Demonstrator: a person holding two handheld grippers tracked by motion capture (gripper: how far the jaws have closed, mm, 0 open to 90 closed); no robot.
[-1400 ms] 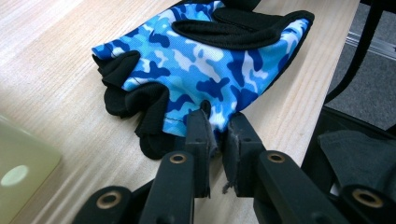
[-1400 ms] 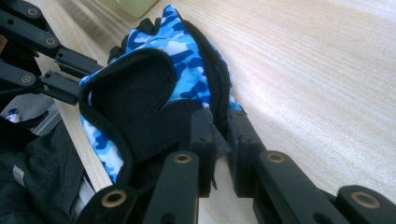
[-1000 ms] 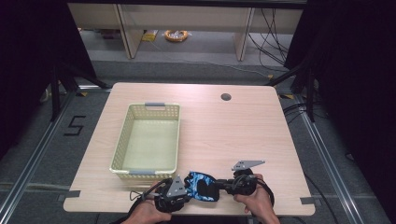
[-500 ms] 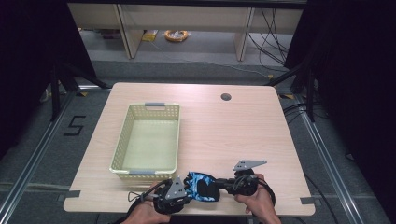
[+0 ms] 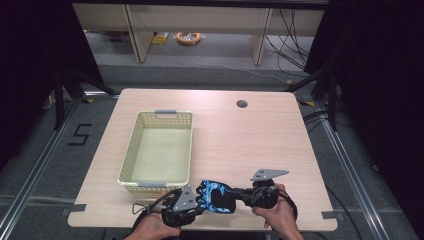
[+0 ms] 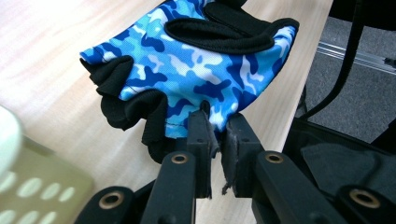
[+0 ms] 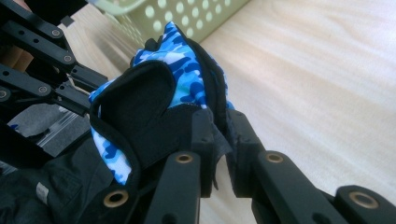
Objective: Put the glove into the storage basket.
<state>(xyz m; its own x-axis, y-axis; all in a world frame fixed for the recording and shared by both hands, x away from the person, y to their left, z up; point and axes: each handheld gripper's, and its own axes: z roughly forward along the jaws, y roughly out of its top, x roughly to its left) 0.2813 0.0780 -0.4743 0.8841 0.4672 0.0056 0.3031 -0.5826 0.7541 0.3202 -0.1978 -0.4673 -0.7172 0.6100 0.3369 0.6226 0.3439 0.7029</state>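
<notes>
A blue camouflage glove [image 5: 216, 195] with black trim hangs between two grippers near the table's front edge, at about six o'clock on the table [image 5: 250, 145]. In the high view the left gripper [image 5: 196, 199] grips it from the nine o'clock side and the right gripper [image 5: 239, 192] from the three o'clock side, each held in a hand [image 5: 152, 227] coming in from the bottom of the frame; the other hand [image 5: 277, 212] sits at about five o'clock.

In the left gripper view the jaws stand close together, pinching the blue hem of the glove [image 6: 196, 70] between their pads, and the fabric bunches up at twelve o'clock from the jaws. The black finger openings droop toward nine o'clock over the wooden tabletop.

In the right gripper view the jaws are likewise clamped on the glove [image 7: 154, 102], here on its black edge, with the black palm patch facing the camera at about ten o'clock. The left gripper's dark linkage [image 7: 46, 60] shows farther off toward nine o'clock.

A pale yellow perforated basket [image 5: 131, 155] stands just beyond the glove, at about eleven o'clock from it, its near rim close to the left gripper. A small dark round hole [image 5: 242, 104] lies in the tabletop at one o'clock, well apart from the glove.
</notes>
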